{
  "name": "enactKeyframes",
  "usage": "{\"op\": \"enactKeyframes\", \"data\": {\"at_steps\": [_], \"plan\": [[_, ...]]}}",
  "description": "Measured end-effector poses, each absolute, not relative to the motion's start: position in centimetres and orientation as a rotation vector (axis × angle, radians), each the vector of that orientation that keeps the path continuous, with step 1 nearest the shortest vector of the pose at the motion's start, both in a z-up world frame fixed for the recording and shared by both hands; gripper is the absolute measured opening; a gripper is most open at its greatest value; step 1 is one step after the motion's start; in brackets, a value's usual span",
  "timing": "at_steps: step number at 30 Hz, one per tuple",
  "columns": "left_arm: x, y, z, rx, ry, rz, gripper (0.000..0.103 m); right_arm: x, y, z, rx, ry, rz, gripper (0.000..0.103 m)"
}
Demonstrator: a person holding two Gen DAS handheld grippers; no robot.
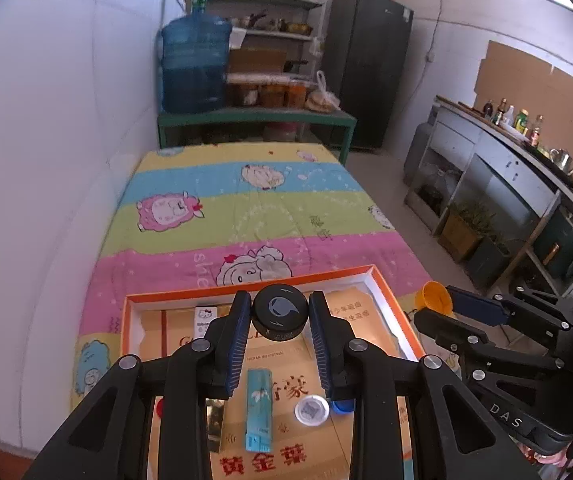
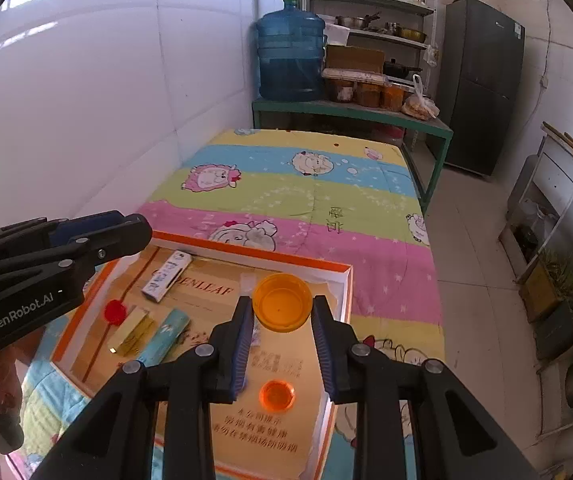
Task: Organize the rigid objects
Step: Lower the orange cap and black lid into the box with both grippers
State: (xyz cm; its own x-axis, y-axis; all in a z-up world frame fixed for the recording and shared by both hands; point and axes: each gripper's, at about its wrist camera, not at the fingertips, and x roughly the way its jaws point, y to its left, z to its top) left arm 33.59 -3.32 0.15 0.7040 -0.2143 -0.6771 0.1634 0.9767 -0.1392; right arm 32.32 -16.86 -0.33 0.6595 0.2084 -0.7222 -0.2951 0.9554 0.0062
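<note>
My left gripper [image 1: 280, 312] is shut on a round black tin [image 1: 279, 313] and holds it above the orange-rimmed box lid [image 1: 128, 320]. My right gripper [image 2: 283, 308] is shut on an orange plastic cup [image 2: 282, 302], held over the tray's right part; the cup also shows in the left wrist view [image 1: 433, 297]. In the tray lie a teal lighter [image 1: 259, 410], a white cap [image 1: 311, 410], a blue cap [image 1: 344, 406], a small white box [image 2: 166, 276], a red cap [image 2: 115, 312], a gold box [image 2: 134, 336] and a small orange cap [image 2: 277, 396].
The tray rests on a striped cartoon-sheep quilt [image 1: 246, 200] against a white wall. Behind it stands a green bench [image 1: 258, 118] with a blue water jug [image 1: 195, 66] and jars. A dark fridge [image 1: 366, 68] and a counter [image 1: 506, 152] are to the right.
</note>
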Motion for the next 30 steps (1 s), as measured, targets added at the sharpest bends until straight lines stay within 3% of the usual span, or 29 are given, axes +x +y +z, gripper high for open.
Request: {"op": "enactKeyframes", "data": {"at_steps": [30], "plan": [[41.1,-3.8,-7.7,-0.067,0.94,-0.147,0.03,39.6,-16.5,-6.8,-0.083,0.952,0.291,0.03]]}}
